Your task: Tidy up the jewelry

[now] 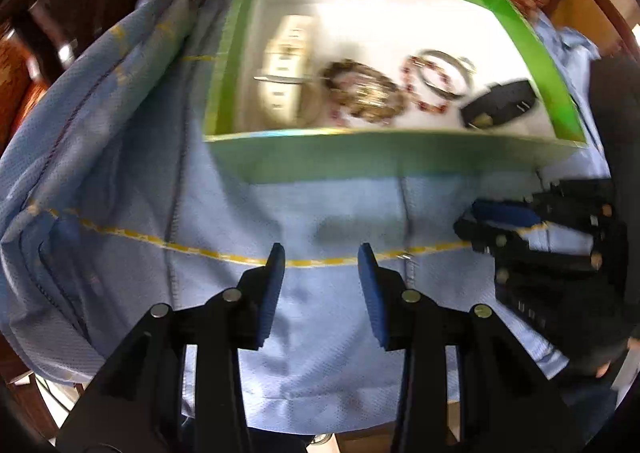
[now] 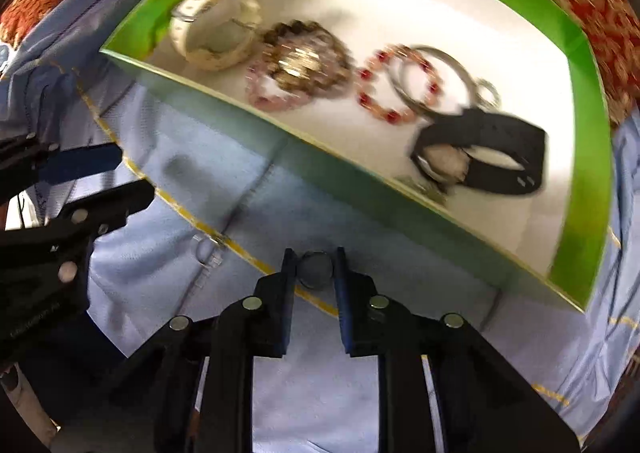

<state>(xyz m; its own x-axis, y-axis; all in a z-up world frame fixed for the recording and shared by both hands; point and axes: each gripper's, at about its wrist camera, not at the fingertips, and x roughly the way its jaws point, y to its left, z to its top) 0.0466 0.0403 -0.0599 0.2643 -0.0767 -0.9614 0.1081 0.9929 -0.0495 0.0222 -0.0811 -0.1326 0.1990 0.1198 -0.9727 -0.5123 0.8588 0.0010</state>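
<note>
A blue cloth (image 1: 320, 313) covers the surface, and the green box (image 2: 576, 133) sits at its far side, so the pieces can be laid inside in a row: cream watch (image 2: 216, 33) left, bead bracelets (image 2: 300, 65) middle, black watch (image 2: 488, 157) right. The right gripper (image 2: 316, 267) pinches a small ring (image 2: 316, 269) (blurred) near the box's front wall, probably bound for it. The left gripper (image 1: 322, 265) hangs released, empty.

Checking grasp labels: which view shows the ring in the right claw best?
The right wrist view. The small round ring sits close up between the right claw fingers, above the blue cloth. In the left wrist view the right claw shows only from the side at the frame's edge, blurred, and the ring cannot be made out.
</note>
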